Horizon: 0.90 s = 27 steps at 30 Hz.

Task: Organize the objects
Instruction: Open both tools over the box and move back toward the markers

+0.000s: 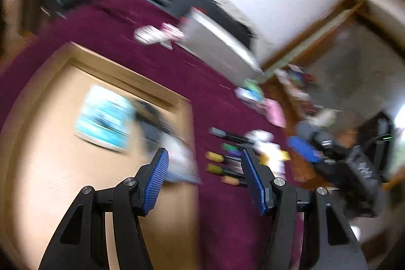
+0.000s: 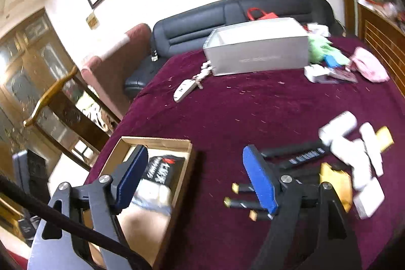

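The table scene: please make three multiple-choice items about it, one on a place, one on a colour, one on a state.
1. Where does the black packet lie?
A. in the cardboard box
B. in the grey box
C. on the sofa

2. What colour is the tablecloth?
A. green
B. dark red
C. white

3. How is the right gripper?
A. shut on a marker
B. shut on a packet
C. open, holding nothing

Answers: 1 A, the brown walls surround the packet. 2 B, the cloth is maroon. 3 C, the blue pads stand apart with nothing between them.

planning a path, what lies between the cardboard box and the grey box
Right wrist view: a white key fob on bare maroon cloth between cardboard box and grey box.
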{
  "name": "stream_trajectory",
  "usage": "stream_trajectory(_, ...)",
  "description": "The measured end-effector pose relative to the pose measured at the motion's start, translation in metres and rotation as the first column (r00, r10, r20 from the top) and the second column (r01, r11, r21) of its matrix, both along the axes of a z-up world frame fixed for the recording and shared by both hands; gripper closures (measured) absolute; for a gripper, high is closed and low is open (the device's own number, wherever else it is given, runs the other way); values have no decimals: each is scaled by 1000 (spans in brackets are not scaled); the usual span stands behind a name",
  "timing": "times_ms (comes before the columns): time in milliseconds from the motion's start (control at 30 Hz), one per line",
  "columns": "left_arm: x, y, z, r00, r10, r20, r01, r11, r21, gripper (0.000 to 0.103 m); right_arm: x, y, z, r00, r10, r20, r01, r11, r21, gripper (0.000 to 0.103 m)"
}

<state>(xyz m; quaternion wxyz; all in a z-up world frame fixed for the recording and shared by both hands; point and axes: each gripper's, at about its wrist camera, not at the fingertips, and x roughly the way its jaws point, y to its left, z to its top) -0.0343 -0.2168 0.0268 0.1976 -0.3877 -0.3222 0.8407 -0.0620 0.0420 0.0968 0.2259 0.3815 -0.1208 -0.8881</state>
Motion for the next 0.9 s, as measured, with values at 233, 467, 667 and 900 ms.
stream_trajectory(233, -47, 5, -48, 980, 119, 157, -116, 993, -28, 50, 11, 39, -14, 997, -36, 61, 39, 998, -50, 25)
stream_trajectory(467, -23, 36, -1, 998, 63, 28, -59, 989, -138, 47, 39, 77, 6, 990, -104, -93, 104, 995, 4, 25)
stream_trajectory(667, 7, 116, 40, 983, -113, -141, 28, 866, -500, 38, 55, 121, 6, 916, -261, -304, 290, 955, 56, 1)
stream_trajectory(900, 8, 217, 5, 933, -348, -87, 165, 634, -755, 38, -4, 204, -57, 889, -451, -83, 450, 892, -34, 1)
